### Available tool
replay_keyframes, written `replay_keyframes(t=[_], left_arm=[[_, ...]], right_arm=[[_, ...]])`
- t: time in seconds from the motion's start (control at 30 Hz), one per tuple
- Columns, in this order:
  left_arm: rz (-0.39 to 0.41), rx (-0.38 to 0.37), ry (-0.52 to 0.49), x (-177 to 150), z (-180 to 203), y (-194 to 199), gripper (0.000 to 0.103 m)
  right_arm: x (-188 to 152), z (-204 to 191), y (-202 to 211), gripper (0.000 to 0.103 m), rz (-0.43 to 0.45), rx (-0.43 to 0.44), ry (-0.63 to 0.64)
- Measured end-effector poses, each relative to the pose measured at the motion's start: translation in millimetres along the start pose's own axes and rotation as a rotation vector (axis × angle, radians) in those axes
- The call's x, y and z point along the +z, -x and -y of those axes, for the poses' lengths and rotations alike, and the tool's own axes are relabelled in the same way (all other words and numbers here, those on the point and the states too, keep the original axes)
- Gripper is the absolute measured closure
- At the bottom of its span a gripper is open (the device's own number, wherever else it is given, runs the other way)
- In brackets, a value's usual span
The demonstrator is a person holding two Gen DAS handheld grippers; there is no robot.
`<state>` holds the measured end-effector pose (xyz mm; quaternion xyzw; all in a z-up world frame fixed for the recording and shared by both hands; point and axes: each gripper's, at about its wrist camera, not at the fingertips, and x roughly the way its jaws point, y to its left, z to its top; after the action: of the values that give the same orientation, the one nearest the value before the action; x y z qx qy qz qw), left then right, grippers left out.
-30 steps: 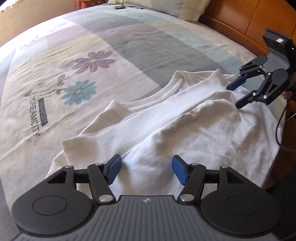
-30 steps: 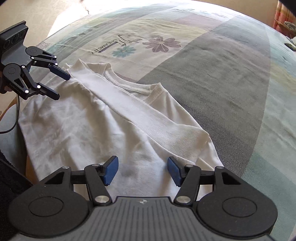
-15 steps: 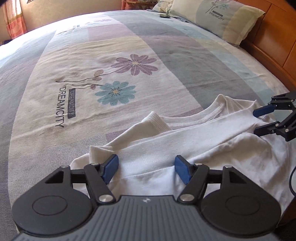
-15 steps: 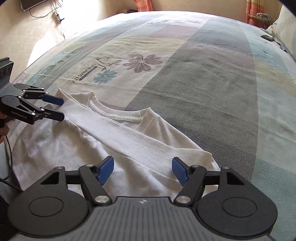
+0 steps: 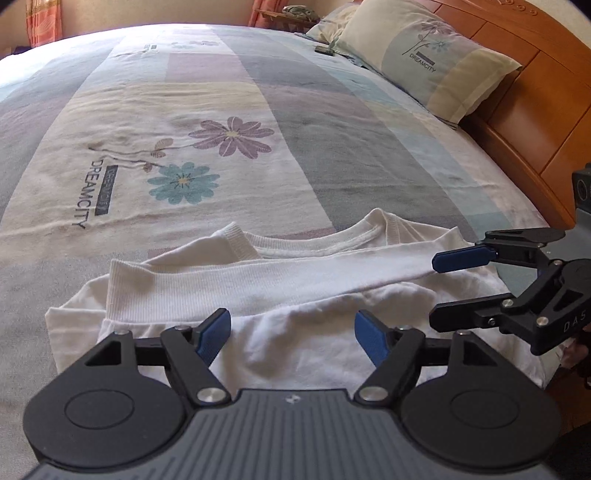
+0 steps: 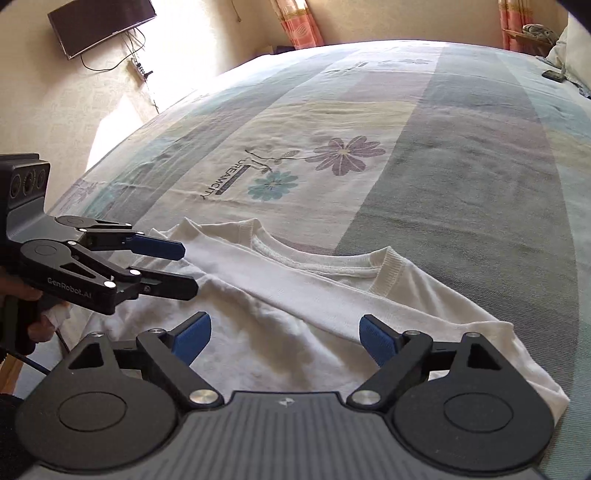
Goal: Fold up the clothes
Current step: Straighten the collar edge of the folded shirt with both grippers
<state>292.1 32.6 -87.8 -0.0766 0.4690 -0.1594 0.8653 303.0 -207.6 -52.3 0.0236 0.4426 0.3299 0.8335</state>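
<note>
Both cameras now sit higher and further back than a second ago: the pillow (image 5: 432,62) and headboard (image 5: 535,110) have come into the left view, the TV (image 6: 103,26) into the right. Neither was visible before. Jaws were narrower then too.

Left gripper (image 5: 291,338): jaws opening, already wide, nothing between the pads, just cloth lying below. Right gripper (image 6: 284,338): same, opening, wider still, empty. Reads as a release and pull-back after laying a fold, so the pads don't drag the fabric out of place.

Shirt (image 5: 295,295), white and long-sleeved, lies at the near edge of the bed (image 5: 332,166), collar (image 5: 314,243) toward the flower print. One sleeve (image 5: 258,280) lies straight across the chest, cuff past the opposite shoulder. That's the sleeve-in fold, which keeps the body a clean rectangle for the later folds. Near hem is hidden under the gripper bodies, so I can't tell how it lies.

Grippers flank the shirt, one at each side, each seen side-on in the other's view; a hand (image 6: 40,325) shows behind the left one. That spacing suits a two-point grab next.

My read: early-to-mid stage. Sleeve done, body folds not yet. Cloth is wrinkled mid-chest, so a careless pick could bunch the sleeve out of line.
</note>
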Motion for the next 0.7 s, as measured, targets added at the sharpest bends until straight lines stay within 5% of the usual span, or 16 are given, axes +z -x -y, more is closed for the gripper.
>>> replay_keyframes(t=[0.13,0.27,0.4,0.53,0.7], left_arm=[[0.034,0.013,0.103,2,-11,8,0.030],[0.097,0.053,0.149,4,-17,29,0.025],[0.054,0.134,0.239,-8,-33,16,0.025],[0.046,0.180,0.174,-10,-26,13,0.025],[0.082,0.140,0.195,-8,-28,32,0.024]], right_arm=[[-1,4,-17,0.012,-0.038,0.006,-0.053],[1,2,-2,0.012,0.013,0.063,-0.055],[4,-4,-7,0.009,0.008,0.094,-0.040],[-1,-3,-26,0.009,-0.038,0.099,-0.053],[5,-11,-12,0.009,0.003,0.120,-0.010]])
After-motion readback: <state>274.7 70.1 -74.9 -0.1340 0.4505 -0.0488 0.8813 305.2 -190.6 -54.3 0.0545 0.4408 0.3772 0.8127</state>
